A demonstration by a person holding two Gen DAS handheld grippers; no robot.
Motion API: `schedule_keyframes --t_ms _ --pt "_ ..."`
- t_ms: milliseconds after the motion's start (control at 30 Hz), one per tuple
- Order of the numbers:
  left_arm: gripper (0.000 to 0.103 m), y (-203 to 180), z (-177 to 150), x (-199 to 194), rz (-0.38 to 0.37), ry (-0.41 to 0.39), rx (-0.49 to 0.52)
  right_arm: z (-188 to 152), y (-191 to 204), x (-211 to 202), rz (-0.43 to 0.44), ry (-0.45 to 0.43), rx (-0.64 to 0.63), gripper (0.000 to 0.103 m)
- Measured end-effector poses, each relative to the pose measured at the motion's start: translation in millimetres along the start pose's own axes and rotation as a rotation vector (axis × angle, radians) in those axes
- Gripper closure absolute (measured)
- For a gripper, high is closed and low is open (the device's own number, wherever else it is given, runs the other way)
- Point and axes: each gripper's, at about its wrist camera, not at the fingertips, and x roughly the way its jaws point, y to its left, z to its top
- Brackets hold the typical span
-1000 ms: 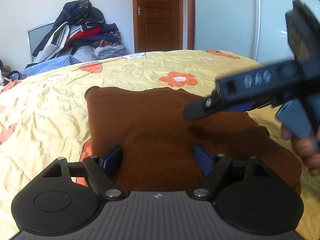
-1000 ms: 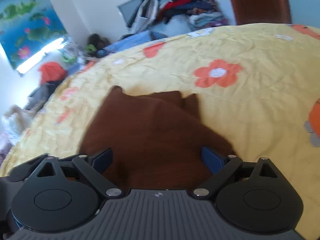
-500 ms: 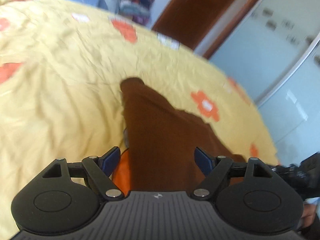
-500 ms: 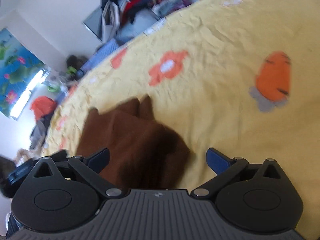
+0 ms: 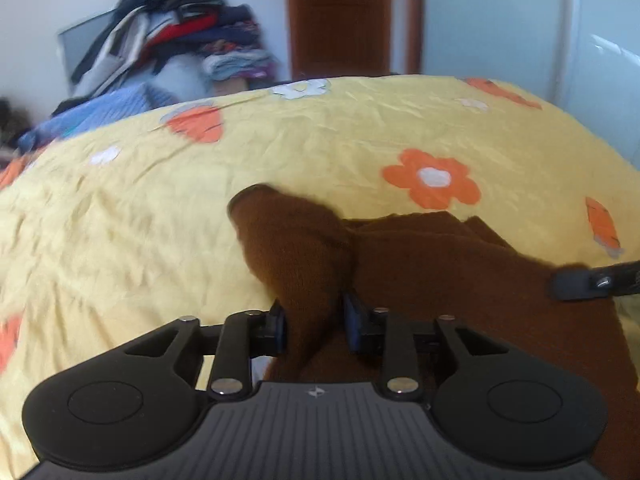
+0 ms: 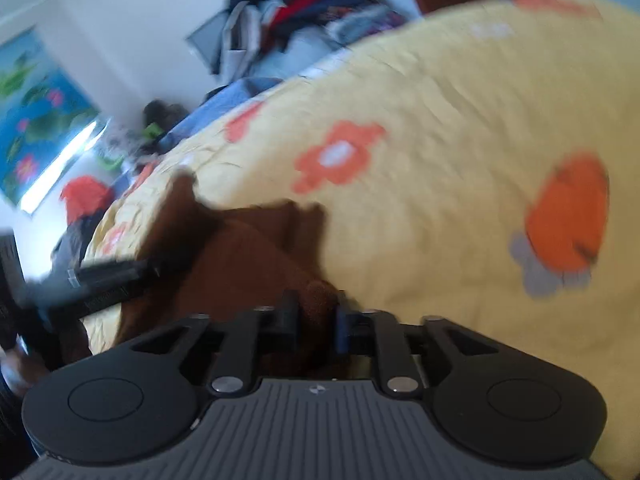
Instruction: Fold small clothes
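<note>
A brown knit garment (image 5: 460,280) lies on the yellow flowered bed sheet (image 5: 160,216). My left gripper (image 5: 314,320) is shut on its near left edge, and the pinched cloth rises in a fold between the fingers. My right gripper (image 6: 314,316) is shut on the garment's (image 6: 248,256) near right corner. The right gripper's fingertip shows at the right edge of the left wrist view (image 5: 588,280); the left gripper shows blurred in the right wrist view (image 6: 108,276).
A pile of clothes (image 5: 176,44) is heaped beyond the far side of the bed, next to a brown door (image 5: 340,16) and white wardrobe doors (image 5: 520,24). A blue blanket (image 5: 104,112) lies at the bed's far left edge.
Both grippers were open over the garment's near edge and have closed on it. The left side of the garment has bunched up into a raised fold.
</note>
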Motion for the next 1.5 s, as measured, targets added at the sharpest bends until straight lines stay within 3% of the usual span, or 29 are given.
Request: schedule_keyframes --t_ms 33,67,100,167,267,333,367,400,433,467,500,567,633,667,700,733,800,833,900,967,1000,1033,1100,1167,1500 --pt "0.058 8.0 -3.5 -13.8 -0.005 -0.019 -0.041 -2.2 -1.4 -6.0 0.014 -0.019 0.040 0.056" --pt "0.047 16.6 -8.8 -28.2 -0.010 -0.032 -0.089 -4.9 1.0 -15.4 0.019 -0.040 0.066 0.035" --pt "0.025 24.6 -16.8 -43.0 -0.024 -0.047 -0.136 -8.6 4.9 -26.0 0.029 -0.065 0.062 0.018" --pt "0.020 40.4 -37.8 -75.3 -0.098 -0.073 -0.246 -21.6 11.7 -47.0 0.057 -0.090 0.038 0.003" --pt "0.020 52.1 -69.1 -90.5 -0.270 0.040 -0.370 -46.4 12.9 -58.8 0.142 -0.001 0.093 0.002" --pt "0.022 49.0 -84.9 -87.9 -0.296 0.094 -0.400 -64.0 15.6 -52.9 0.162 0.080 0.123 0.002" --pt "0.024 42.8 -89.5 -93.5 -0.275 0.065 -0.372 -70.4 21.7 -50.8 0.169 0.071 0.098 0.002" --pt "0.044 37.2 -90.8 -94.9 -0.265 0.069 -0.352 -75.1 29.4 -48.6 0.161 0.069 0.073 0.006" --pt "0.064 32.1 -90.0 -95.8 -0.242 0.080 -0.328 -77.6 37.0 -45.8 0.152 0.075 0.052 0.015" --pt "0.064 27.4 -89.7 -96.5 -0.214 0.081 -0.301 -79.2 44.8 -40.9 0.146 0.114 0.026 0.060" --pt "0.064 24.3 -90.5 -96.4 -0.201 0.071 -0.278 -82.9 53.8 -35.3 0.114 0.156 -0.039 0.079" --pt "0.062 19.3 -96.7 -101.6 -0.175 0.041 -0.242 -90.3 60.2 -31.6 0.091 0.123 -0.169 0.084" --pt "0.054 11.7 -103.1 -117.6 -0.098 0.013 -0.221 -89.0 51.3 -34.2 0.111 0.124 -0.091 0.080" --pt "0.050 7.3 -108.8 -128.6 -0.062 -0.010 -0.209 -89.7 52.6 -38.7 0.097 0.115 -0.077 0.069" --pt "0.036 3.5 -115.5 -139.2 -0.038 -0.037 -0.196 -92.2 57.5 -46.7 0.066 0.094 -0.085 0.051" --pt "0.020 -1.3 -124.0 -150.5 -0.021 -0.070 -0.190 -96.0 64.6 -56.0 0.018 0.063 -0.109 0.040" --pt "0.012 -10.5 -142.8 -167.2 0.002 -0.141 -0.167 -108.8 79.9 -79.3 -0.065 -0.028 -0.181 0.007" --pt "0.012 -16.4 -151.1 -170.3 0.024 -0.153 -0.149 -118.3 86.9 -89.5 -0.088 -0.069 -0.214 0.002" --pt "0.012 -25.8 -161.3 -165.2 0.057 -0.112 -0.127 -137.4 93.8 -96.4 -0.133 -0.106 -0.265 0.000" --pt "0.012 -30.2 -164.8 -155.8 0.081 -0.049 -0.120 -157.0 96.2 -88.1 -0.229 -0.077 -0.292 0.000" --pt "0.011 -32.4 -164.4 -157.5 0.105 -0.062 -0.101 -163.7 95.1 -81.0 -0.269 -0.044 -0.285 0.000" --pt "0.011 -31.0 -163.0 -155.6 0.109 -0.058 -0.108 -171.9 100.2 -77.9 -0.302 -0.074 -0.326 0.000" --pt "0.000 -25.6 -159.7 -148.2 0.095 -0.021 -0.131 -180.6 112.3 -68.3 -0.377 -0.068 -0.392 0.000" --pt "0.000 -27.1 -160.2 -148.0 0.099 -0.017 -0.118 -182.2 120.9 -57.3 -0.438 -0.063 -0.419 0.000" --pt "0.000 -29.8 -161.2 -147.9 0.101 -0.024 -0.125 -185.8 118.9 -48.8 -0.482 -0.129 -0.382 0.000"
